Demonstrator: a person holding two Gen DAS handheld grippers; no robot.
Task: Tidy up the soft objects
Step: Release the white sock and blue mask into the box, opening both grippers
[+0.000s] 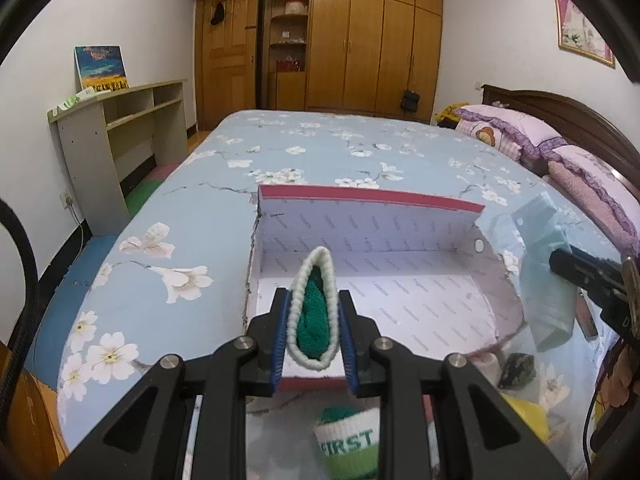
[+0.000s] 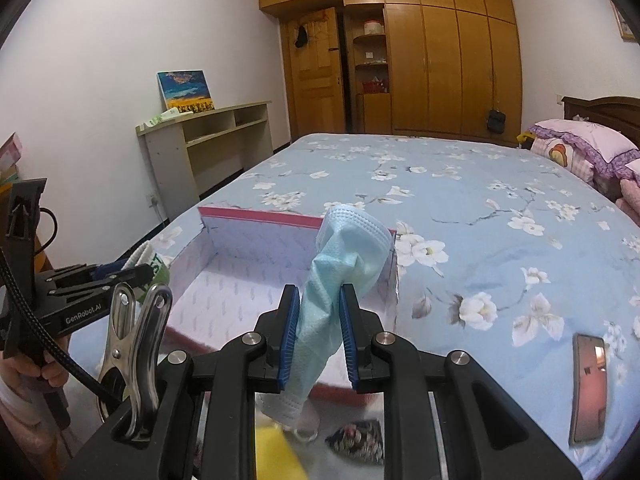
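My left gripper (image 1: 313, 294) is shut on a green sock with a white rim (image 1: 314, 320). The sock's white cuff with green letters (image 1: 348, 440) hangs below the jaws. Just ahead, an open box (image 1: 360, 196) with a pink rim and white lining lies on the flowered blue bedspread (image 1: 320, 148). My right gripper (image 2: 320, 290) is shut on a crumpled light-blue face mask (image 2: 340, 252), held over the box's (image 2: 248, 280) near right corner. In the left wrist view the mask (image 1: 544, 280) hangs at the box's right side. In the right wrist view the left gripper (image 2: 146, 272) and sock (image 2: 154, 264) are at the box's left side.
A phone (image 2: 588, 388) lies on the bed to the right. A dark floral pouch (image 2: 356, 440) and something yellow (image 2: 276, 452) lie near the bed's front edge. Pink pillows (image 1: 520, 128) sit at the headboard. A shelf unit (image 1: 120, 132) stands by the left wall.
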